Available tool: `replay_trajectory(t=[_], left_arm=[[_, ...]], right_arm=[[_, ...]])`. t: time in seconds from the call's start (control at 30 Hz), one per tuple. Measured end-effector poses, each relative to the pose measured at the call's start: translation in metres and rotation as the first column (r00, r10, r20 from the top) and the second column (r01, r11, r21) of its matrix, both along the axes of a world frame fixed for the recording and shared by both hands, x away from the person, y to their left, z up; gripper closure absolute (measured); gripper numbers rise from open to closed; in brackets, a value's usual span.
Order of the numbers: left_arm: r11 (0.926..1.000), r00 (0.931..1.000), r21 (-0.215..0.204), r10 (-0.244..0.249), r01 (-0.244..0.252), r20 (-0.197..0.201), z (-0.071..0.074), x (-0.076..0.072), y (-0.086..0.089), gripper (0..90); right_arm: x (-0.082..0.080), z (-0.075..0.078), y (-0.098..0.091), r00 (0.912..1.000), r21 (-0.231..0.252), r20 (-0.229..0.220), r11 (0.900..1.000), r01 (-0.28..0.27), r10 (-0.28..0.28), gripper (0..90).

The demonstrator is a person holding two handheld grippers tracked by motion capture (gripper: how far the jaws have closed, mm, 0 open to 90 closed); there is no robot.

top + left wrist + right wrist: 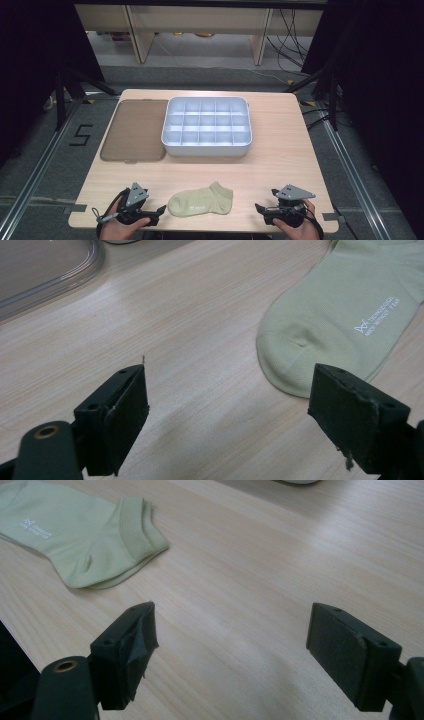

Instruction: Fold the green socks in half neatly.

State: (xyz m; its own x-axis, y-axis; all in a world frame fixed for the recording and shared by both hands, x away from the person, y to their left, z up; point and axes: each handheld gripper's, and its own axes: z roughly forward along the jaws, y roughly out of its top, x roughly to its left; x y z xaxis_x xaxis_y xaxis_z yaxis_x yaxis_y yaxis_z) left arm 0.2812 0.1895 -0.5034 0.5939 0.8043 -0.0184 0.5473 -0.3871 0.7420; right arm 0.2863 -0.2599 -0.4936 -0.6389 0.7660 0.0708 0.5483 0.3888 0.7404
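i have the pale green sock [201, 201] lying flat on the wooden counter [280, 160], close to the near edge and between my two hands. in the high view its toe points toward the left tool [159, 212] and its cuff toward the right tool [259, 209], with a small white print on its side. the left tool is released, its black jaws standing wide apart with bare wood between them; in the left gripper view the rounded toe of the sock [320, 335] lies just beyond the jaw on that view's right, near it but not touching as far as i can tell. the right tool is released too, jaws wide with nothing between them; in the right gripper view the ribbed cuff end of the sock [90, 540] lies off to the upper left, clear of the jaws. both tools sit low over the counter, each held in a hand at the near edge. farther back on the counter stands a white tray [206, 148] divided into many small compartments, and just beside it, to its left, lies a brownish translucent lid [135, 130], flat on the wood.
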Motion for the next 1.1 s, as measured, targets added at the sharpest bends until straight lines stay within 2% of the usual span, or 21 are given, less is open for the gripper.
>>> replay_trajectory(t=[0.1, 0.13, 0.17, 0.2, 0.23, 0.27, 0.33, 0.37, 0.43, 0.47, 0.5, 0.53, 0.6, 0.63, 0.67, 0.73, 0.83, 0.9, 0.93, 1.03, 1.1], left_arm=[[1.0, 1.0, -0.005, -0.001, 0.001, -0.005, 0.0, 0.0, 0.0, 15.1], [0.9998, 0.9998, 0.016, -0.015, 0.015, -0.014, 0.001, 0.001, 0.002, 15.1], [0.9998, 0.9997, 0.018, -0.01, 0.011, -0.021, 0.002, 0.0, 0.002, 15.1], [0.9998, 0.9999, 0.015, -0.015, 0.015, 0.002, 0.002, 0.001, 0.003, 15.0], [0.9994, 0.9999, 0.034, -0.005, 0.006, -0.01, 0.003, 0.001, 0.004, 15.0], [0.9996, 0.9999, 0.027, 0.008, -0.007, -0.015, 0.004, 0.001, 0.004, 15.0], [0.9998, 0.9998, 0.017, 0.002, -0.002, -0.021, 0.004, 0.001, 0.004, 15.0], [0.9999, 0.9997, 0.012, 0.005, -0.004, -0.022, 0.004, 0.001, 0.004, 15.0], [1.0, 1.0, 0.006, 0.003, -0.003, -0.006, 0.003, 0.001, 0.002, 15.0], [1.0, 1.0, 0.007, 0.002, -0.002, -0.006, 0.003, 0.001, 0.002, 15.0], [0.9997, 0.9999, -0.018, 0.015, -0.015, 0.001, 0.002, 0.001, 0.0, 15.0], [0.9995, 0.9996, -0.019, 0.027, -0.027, 0.003, 0.002, 0.001, -0.001, 15.0], [0.9996, 0.9997, -0.012, 0.024, -0.024, -0.003, 0.002, 0.001, -0.001, 15.0], [1.0, 0.9999, 0.006, 0.003, -0.003, -0.011, 0.003, 0.001, 0.001, 15.0], [1.0, 0.9999, 0.004, 0.006, -0.006, -0.01, 0.003, 0.001, 0.0, 15.0], [1.0, 0.9999, 0.003, 0.007, -0.007, -0.008, 0.004, 0.0, 0.0, 15.0], [1.0, 1.0, 0.003, 0.002, -0.002, -0.006, 0.005, 0.001, 0.001, 15.0], [1.0, 0.9999, 0.005, 0.001, -0.001, -0.013, 0.004, 0.002, 0.002, 15.0], [0.9997, 0.9997, -0.016, 0.019, -0.019, -0.014, 0.003, 0.001, 0.0, 15.1], [1.0, 1.0, -0.009, 0.0, 0.0, -0.009, 0.003, 0.001, 0.001, 15.1], [1.0, 0.9999, 0.005, -0.008, 0.009, -0.012, 0.004, 0.001, 0.001, 15.2]], right_arm=[[0.0, 0.0, 0.0, 1.0, 0.005, -0.006, 1.0, 0.002, -0.002, 23.2], [0.0, 0.001, 0.001, 1.0, 0.011, -0.01, 0.9999, 0.0, 0.0, 24.0], [0.001, 0.0, 0.001, 1.0, 0.009, 0.004, 1.0, -0.002, 0.002, 24.2], [0.001, 0.001, 0.002, 0.9995, -0.01, 0.029, 0.9999, 0.009, -0.009, 24.6], [0.001, 0.001, 0.004, 0.9998, 0.01, 0.018, 0.9999, 0.005, -0.005, 25.7], [0.002, 0.002, 0.005, 0.9998, 0.003, 0.021, 1.0, -0.003, 0.003, 26.1], [0.002, 0.003, 0.006, 0.9998, -0.001, 0.017, 1.0, -0.005, 0.005, 26.7], [0.003, 0.003, 0.007, 0.9994, -0.002, 0.033, 0.9999, -0.011, 0.011, 27.7], [0.005, 0.006, 0.011, 0.9988, 0.0, 0.04, 0.9996, -0.028, 0.028, 28.6], [0.007, 0.006, 0.016, 0.9984, 0.011, 0.034, 0.9989, -0.046, 0.045, 29.4], [0.008, 0.007, 0.019, 0.9984, 0.012, 0.032, 0.9989, -0.046, 0.046, 30.4], [0.01, 0.007, 0.022, 0.9978, 0.017, 0.035, 0.9982, -0.057, 0.056, 31.5], [0.015, 0.01, 0.032, 0.9953, 0.012, 0.043, 0.996, -0.088, 0.087, 33.0], [0.016, 0.01, 0.035, 0.9948, 0.017, 0.033, 0.9951, -0.097, 0.096, 34.2], [0.018, 0.01, 0.04, 0.9927, 0.011, 0.047, 0.9937, -0.111, 0.111, 34.7], [0.021, 0.009, 0.049, 0.9903, 0.016, 0.038, 0.9908, -0.134, 0.134, 35.7], [0.029, 0.009, 0.064, 0.9834, -0.003, 0.039, 0.9842, -0.177, 0.177, 37.6], [0.033, 0.008, 0.072, 0.9827, -0.004, 0.032, 0.9833, -0.182, 0.182, 38.1], [0.036, 0.007, 0.075, 0.9808, -0.013, 0.026, 0.9811, -0.193, 0.193, 38.3], [0.045, 0.002, 0.083, 0.9774, -0.013, 0.019, 0.9775, -0.21, 0.211, 41.7], [0.049, 0.0, 0.087, 0.9757, -0.009, -0.003, 0.9757, -0.219, 0.219, 44.7]])
